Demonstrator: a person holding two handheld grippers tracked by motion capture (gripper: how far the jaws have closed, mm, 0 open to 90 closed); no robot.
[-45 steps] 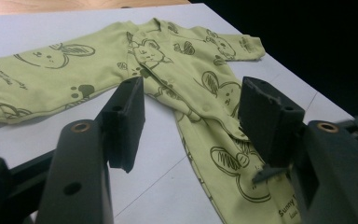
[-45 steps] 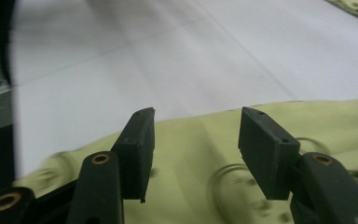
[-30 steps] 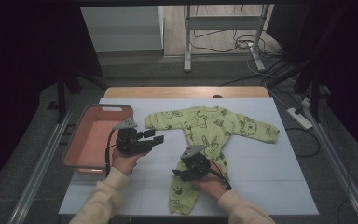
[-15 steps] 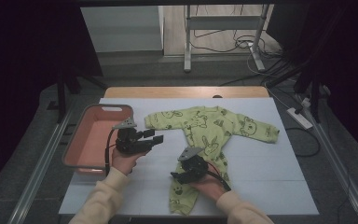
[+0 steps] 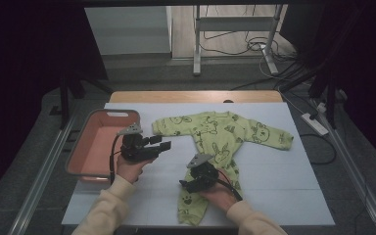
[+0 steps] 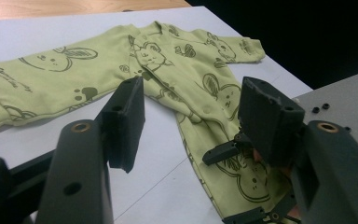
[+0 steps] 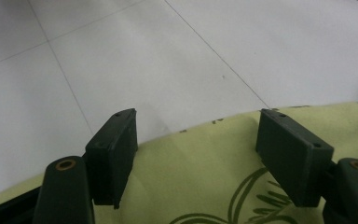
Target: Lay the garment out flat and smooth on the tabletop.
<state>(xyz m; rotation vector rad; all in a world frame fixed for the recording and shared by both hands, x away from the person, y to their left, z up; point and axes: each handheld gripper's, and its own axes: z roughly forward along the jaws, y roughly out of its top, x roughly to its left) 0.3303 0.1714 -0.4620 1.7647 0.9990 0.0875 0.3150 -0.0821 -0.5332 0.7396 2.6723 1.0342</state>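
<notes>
A light green baby onesie [image 5: 220, 137] with dark animal prints lies spread flat on the white table [image 5: 284, 176]. My left gripper [image 5: 162, 143] hovers left of the onesie and points toward it. Its jaws stand open with nothing between them [image 6: 193, 93], and the onesie [image 6: 177, 70] lies beyond. My right gripper [image 5: 185, 185] rests at the onesie's lower leg, pointing left. Its jaws [image 7: 196, 126] have just been opening and stand open over the edge of the green cloth [image 7: 205, 177], gripping nothing. The right gripper [image 6: 223, 151] also appears low in the left gripper view.
A pink tray [image 5: 112, 113] sits at the table's left edge, right behind my left hand. White tabletop spreads right of the onesie and in front of it. A wooden strip [image 5: 191, 96] runs along the far edge, and cables lie on the floor beyond.
</notes>
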